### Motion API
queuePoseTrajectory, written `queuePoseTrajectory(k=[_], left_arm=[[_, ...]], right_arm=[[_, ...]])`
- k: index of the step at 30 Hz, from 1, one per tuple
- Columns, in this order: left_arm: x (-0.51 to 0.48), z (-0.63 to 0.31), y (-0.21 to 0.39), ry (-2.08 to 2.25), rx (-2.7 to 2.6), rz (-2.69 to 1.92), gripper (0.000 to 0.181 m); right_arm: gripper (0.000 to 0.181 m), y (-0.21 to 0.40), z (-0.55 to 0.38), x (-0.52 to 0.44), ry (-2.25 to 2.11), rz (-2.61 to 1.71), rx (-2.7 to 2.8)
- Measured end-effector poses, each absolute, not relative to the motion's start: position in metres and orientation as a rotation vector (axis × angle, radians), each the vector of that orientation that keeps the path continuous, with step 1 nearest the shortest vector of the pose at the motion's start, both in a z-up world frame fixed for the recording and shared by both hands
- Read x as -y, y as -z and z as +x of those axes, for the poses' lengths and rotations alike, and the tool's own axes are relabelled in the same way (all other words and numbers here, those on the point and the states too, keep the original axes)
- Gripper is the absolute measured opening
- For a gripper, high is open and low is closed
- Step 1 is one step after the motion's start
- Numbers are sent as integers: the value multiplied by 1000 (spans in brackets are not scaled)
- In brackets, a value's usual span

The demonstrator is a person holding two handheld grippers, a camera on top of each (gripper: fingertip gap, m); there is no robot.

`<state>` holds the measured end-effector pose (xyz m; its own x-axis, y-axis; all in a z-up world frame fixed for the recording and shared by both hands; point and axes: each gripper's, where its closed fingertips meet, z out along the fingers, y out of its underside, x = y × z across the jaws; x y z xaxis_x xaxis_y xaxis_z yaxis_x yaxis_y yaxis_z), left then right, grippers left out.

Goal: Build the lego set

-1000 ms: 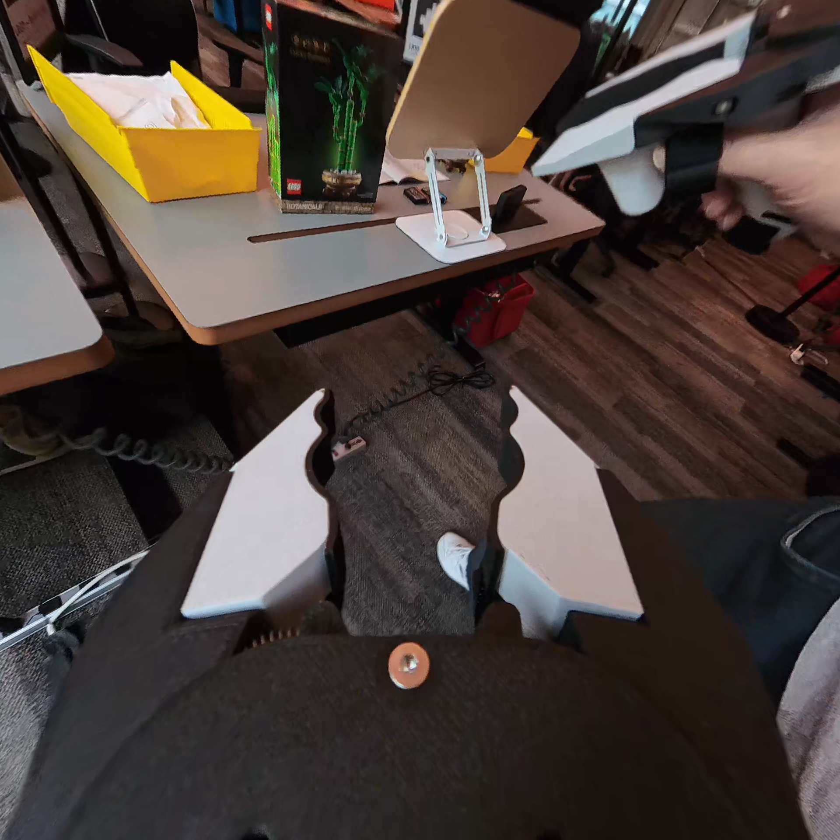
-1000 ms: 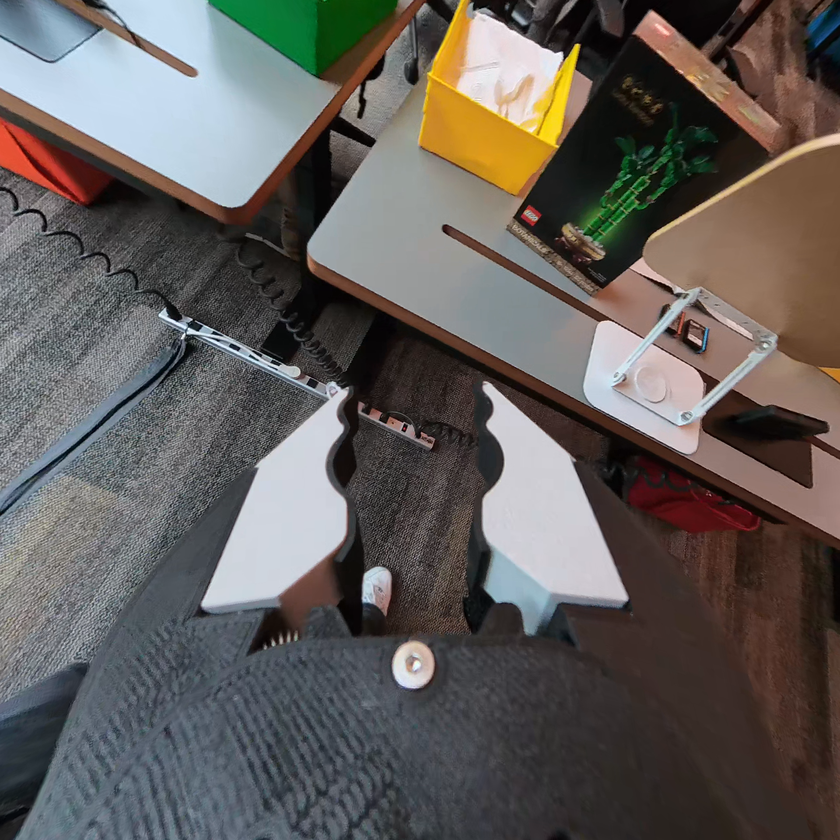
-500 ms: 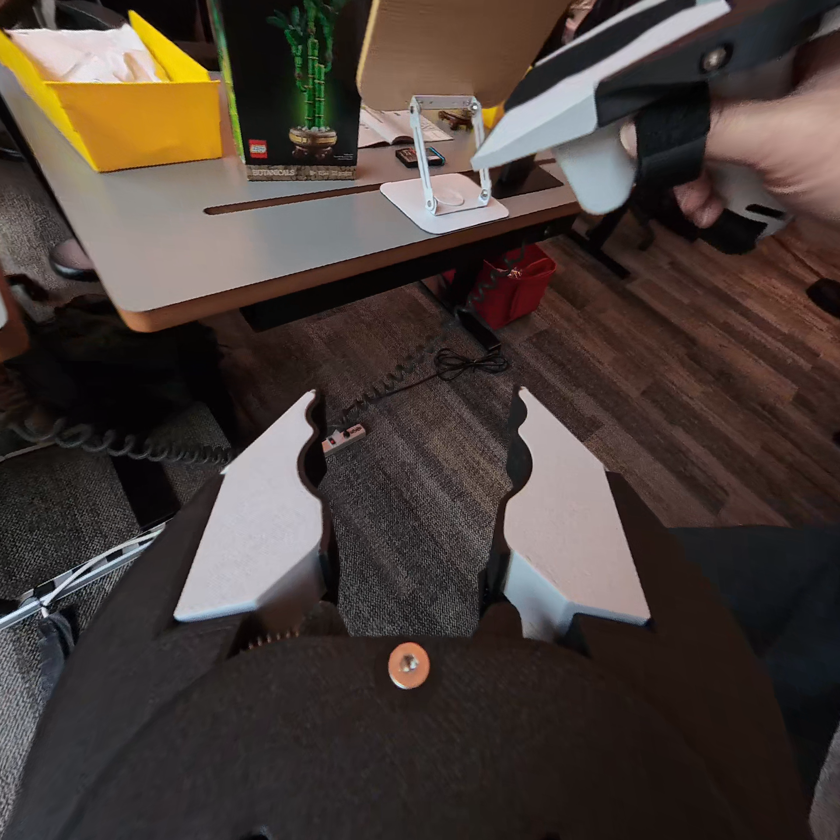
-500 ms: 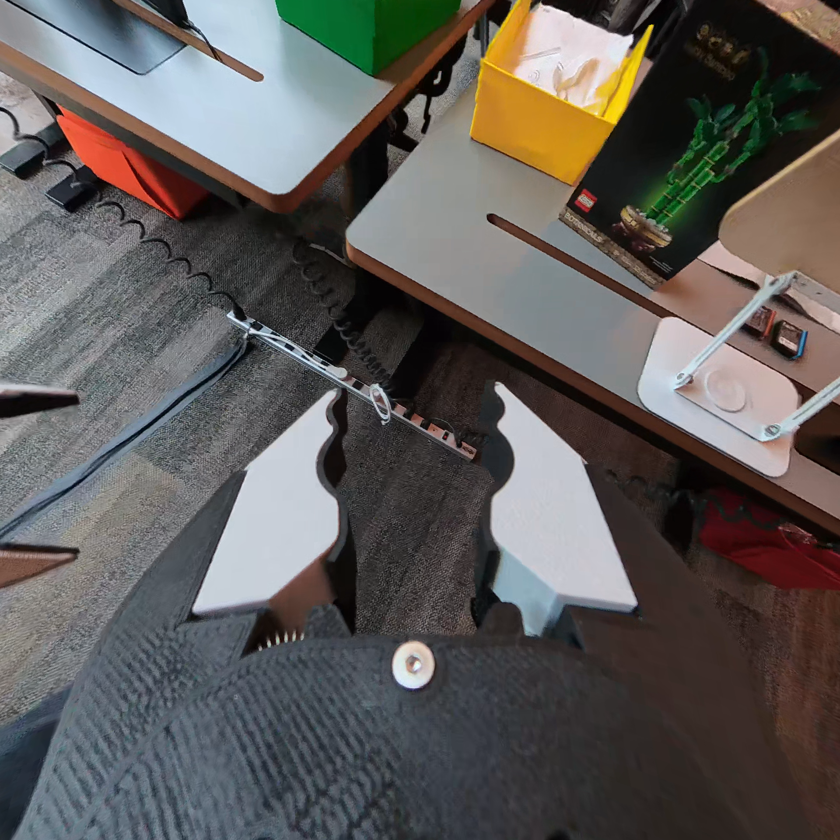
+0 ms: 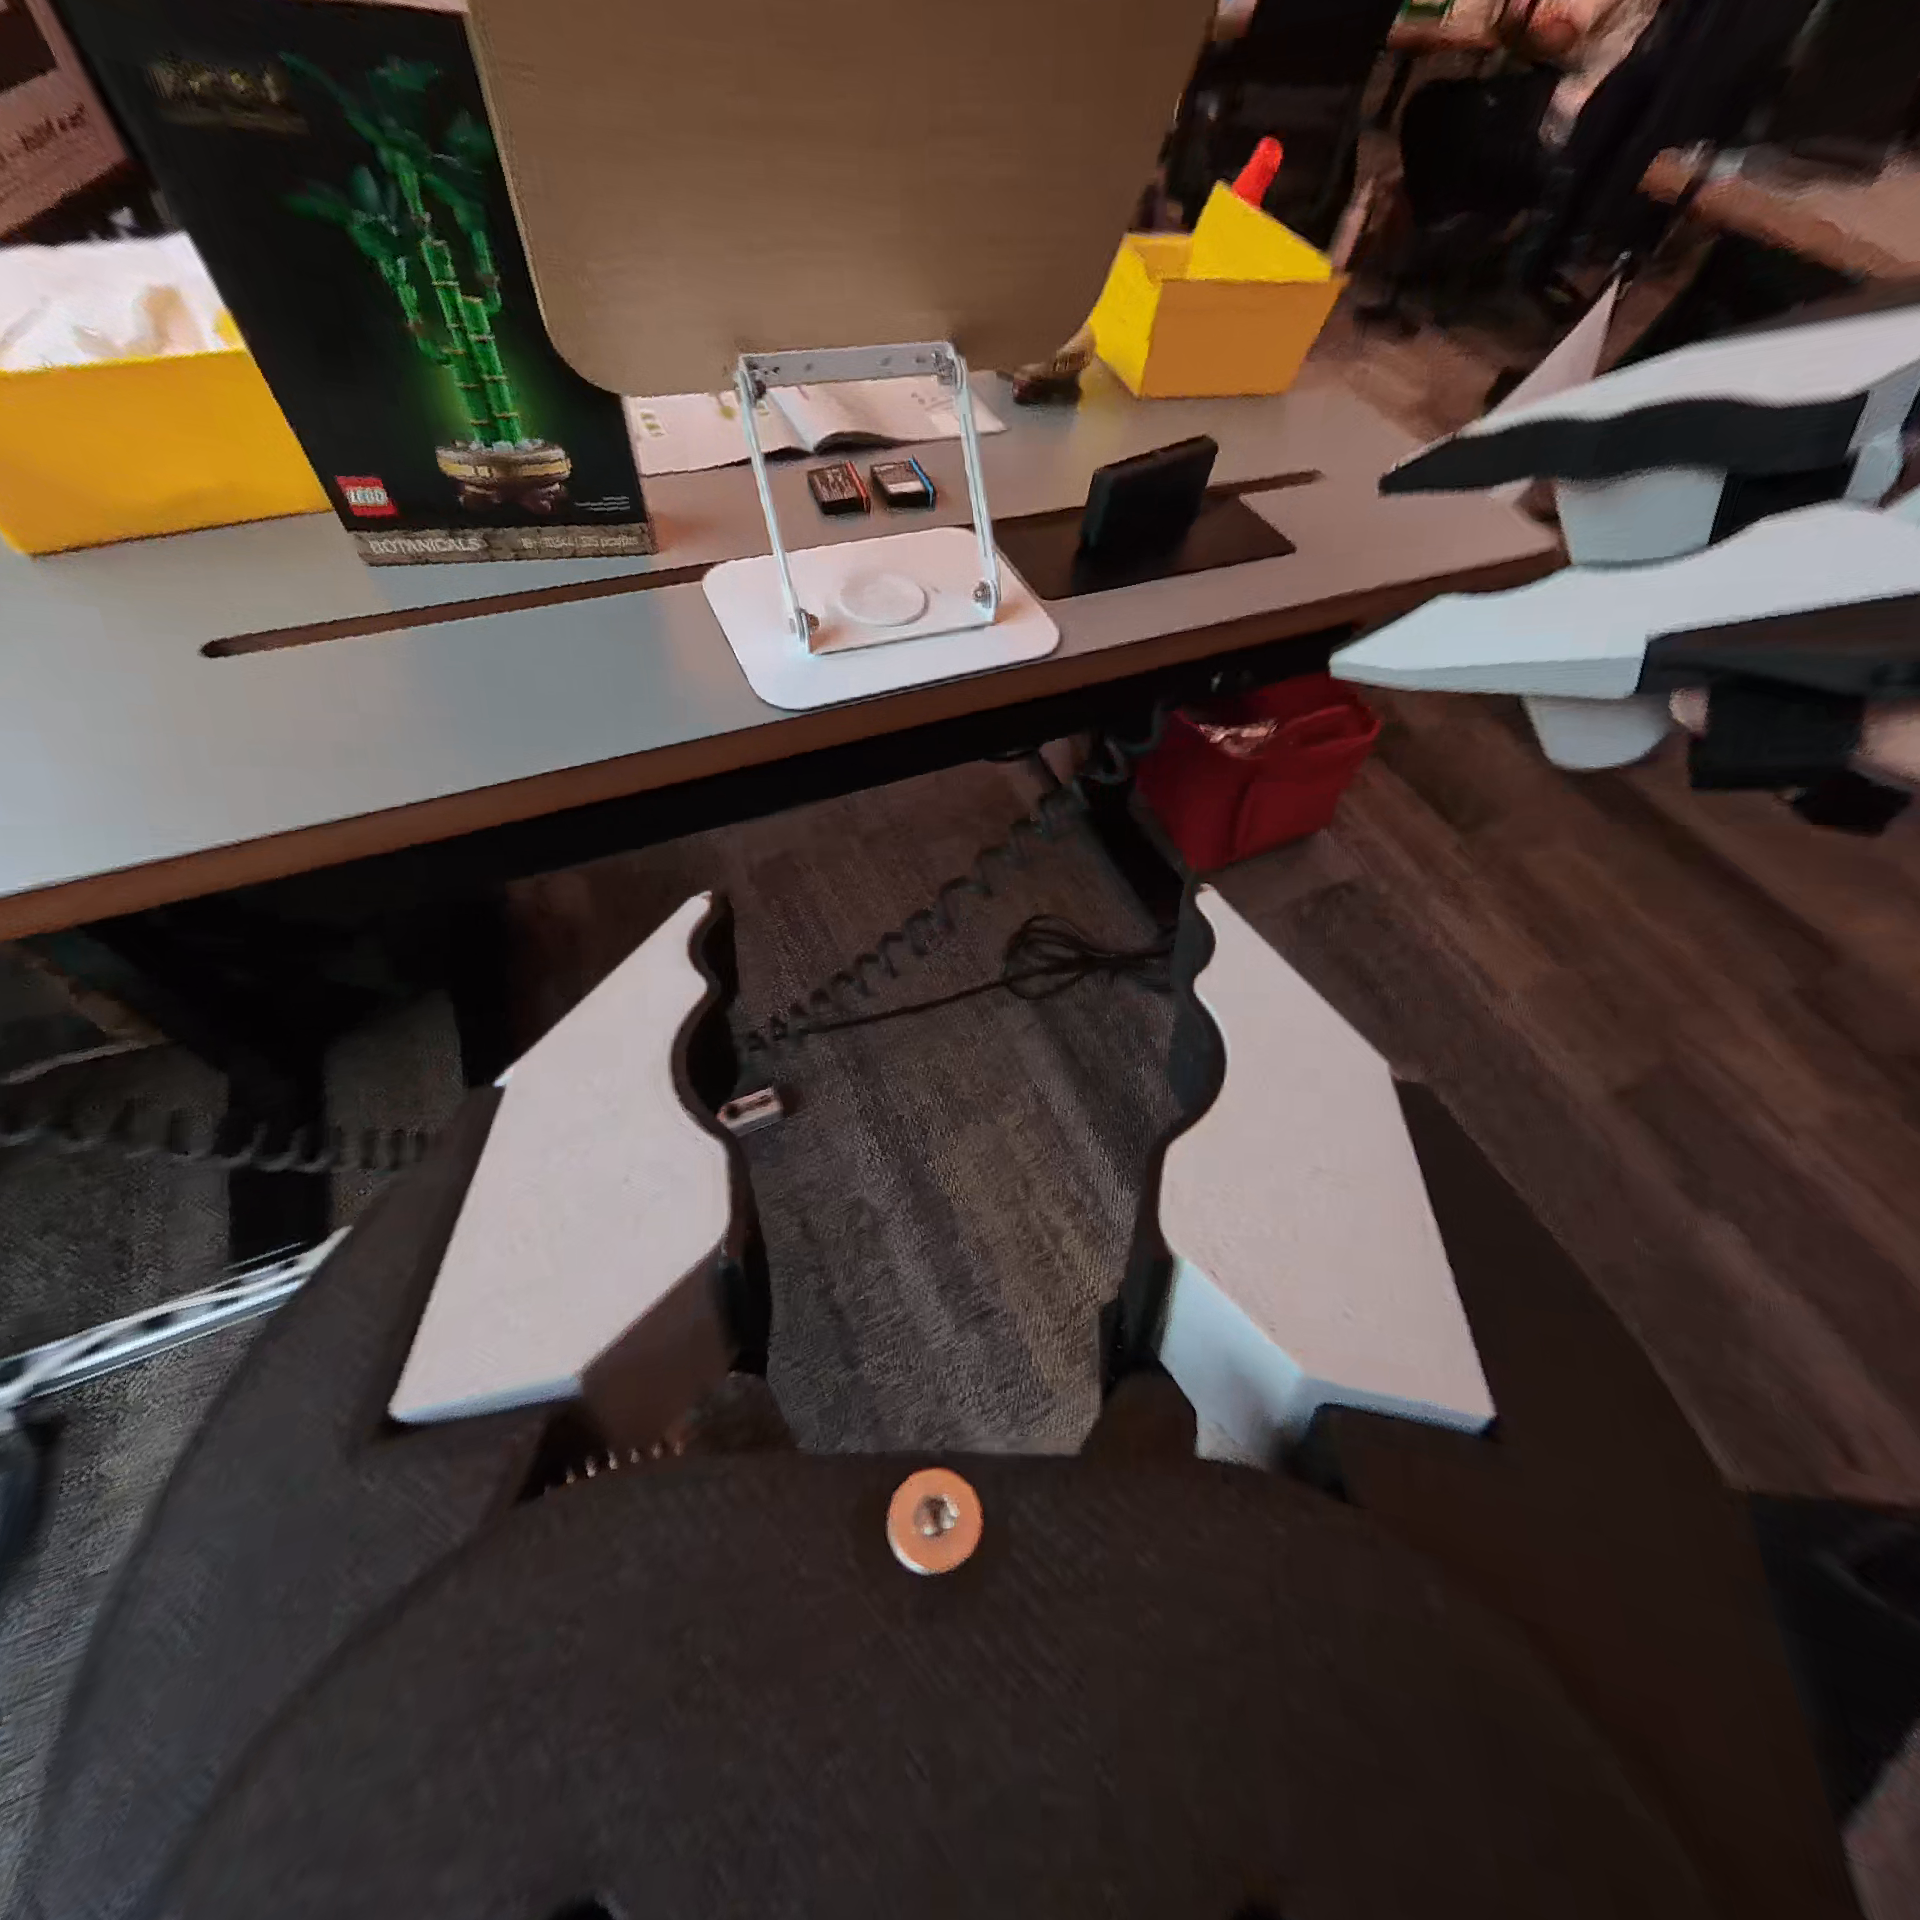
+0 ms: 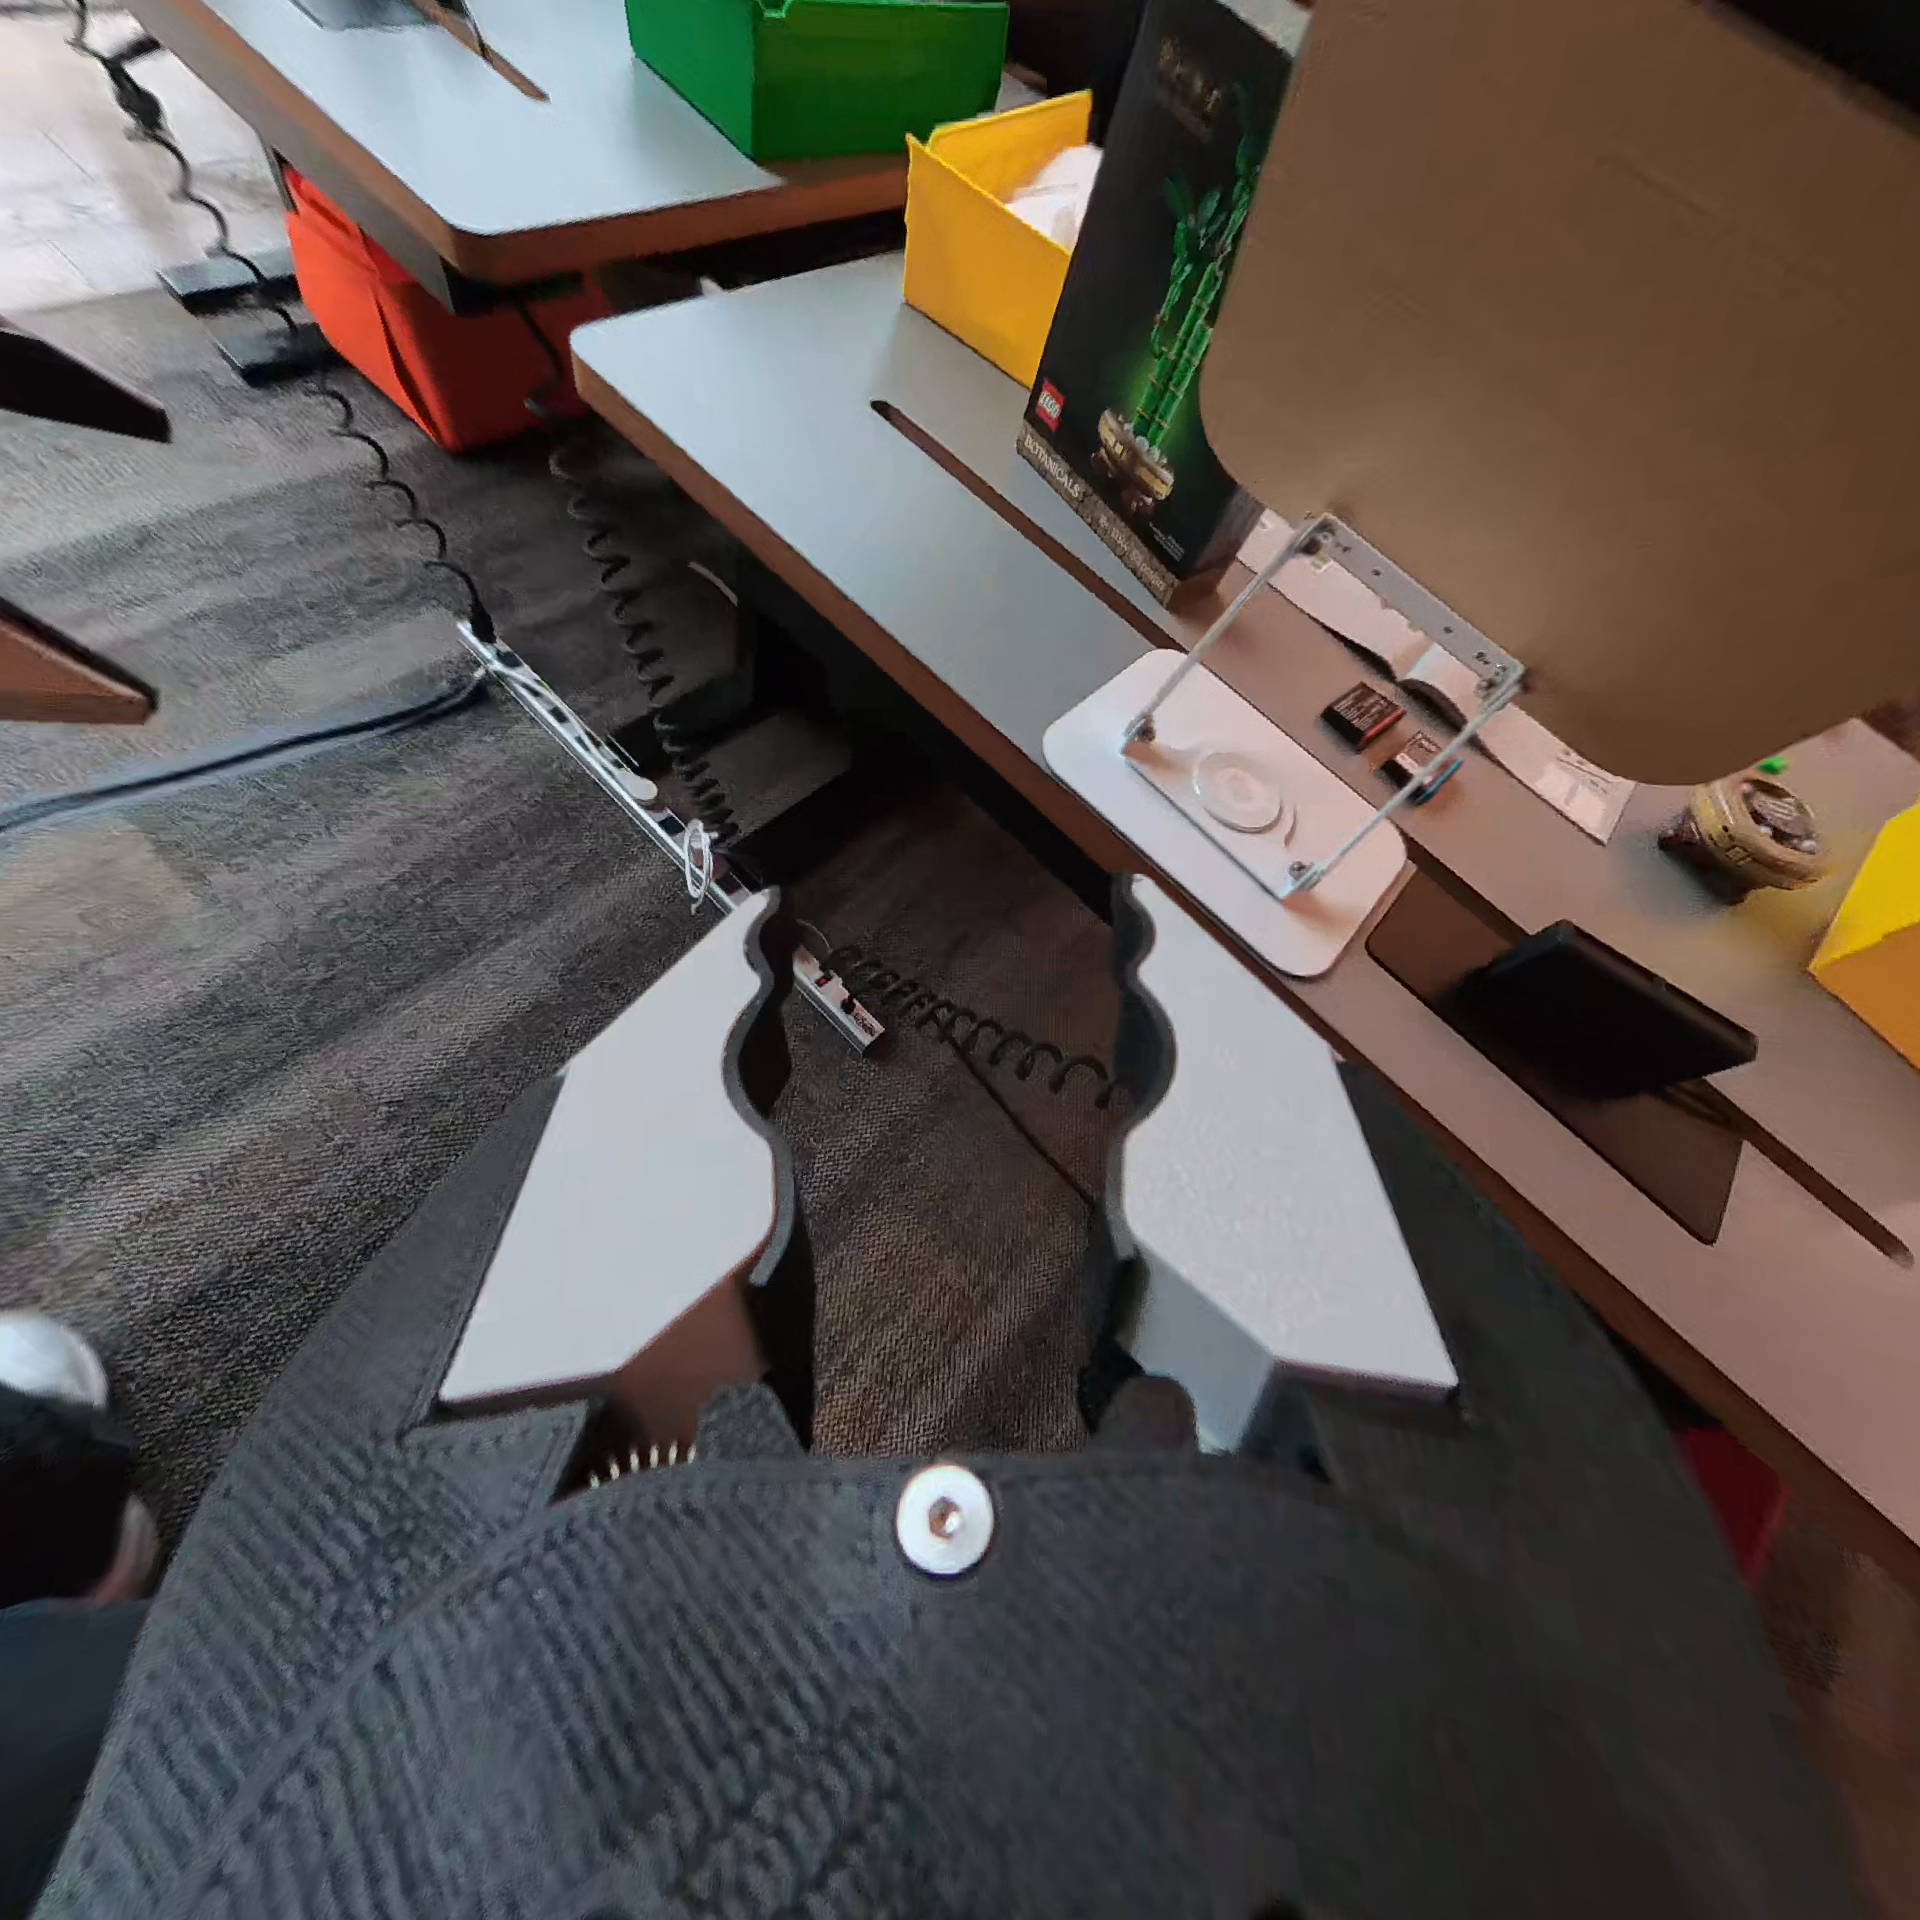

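With both the left gripper (image 5: 956, 997) and right gripper (image 6: 945, 987) empty and jaws wide, approach level toward the lego box (image 5: 384, 281) standing upper left on the table (image 5: 416, 707).

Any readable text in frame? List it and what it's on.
I don't transcribe writing, so here is only where it sits.
Lego box: logo, a title near the top, and a print strip along the bottom edge.
Open booklet: print too small to read.
Two small dark cartridges: labels too small to read.
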<state>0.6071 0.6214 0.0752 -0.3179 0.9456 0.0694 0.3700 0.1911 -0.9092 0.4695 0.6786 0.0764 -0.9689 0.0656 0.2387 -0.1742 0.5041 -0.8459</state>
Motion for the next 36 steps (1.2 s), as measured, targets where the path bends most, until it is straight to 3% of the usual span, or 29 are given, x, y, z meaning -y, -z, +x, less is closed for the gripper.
queuePoseTrajectory(k=[6,12,19,22,30,36], left_arm=[[-649,585,-111,-1227,1940,-1258,86],[-711,521,-133,-1289,1958,-1107,85],[-816,428,-113,-1283,1984,-951,83],[-878,376,-114,-1195,1999,-997,82],[-997,87,-114,-1114,1778,-1268,76],[-1040,-166,-124,-1060,1704,-1108,77]], right_arm=[[63,-59,382,-732,-1415,223,2505],[63,-52,295,-862,-1386,179,2510],[60,-57,174,-996,-1330,148,2487],[59,-88,117,-1021,-1399,117,2469],[55,-124,-124,-1139,-1595,-203,2417],[55,-136,-343,-1260,-1400,-274,2507]])
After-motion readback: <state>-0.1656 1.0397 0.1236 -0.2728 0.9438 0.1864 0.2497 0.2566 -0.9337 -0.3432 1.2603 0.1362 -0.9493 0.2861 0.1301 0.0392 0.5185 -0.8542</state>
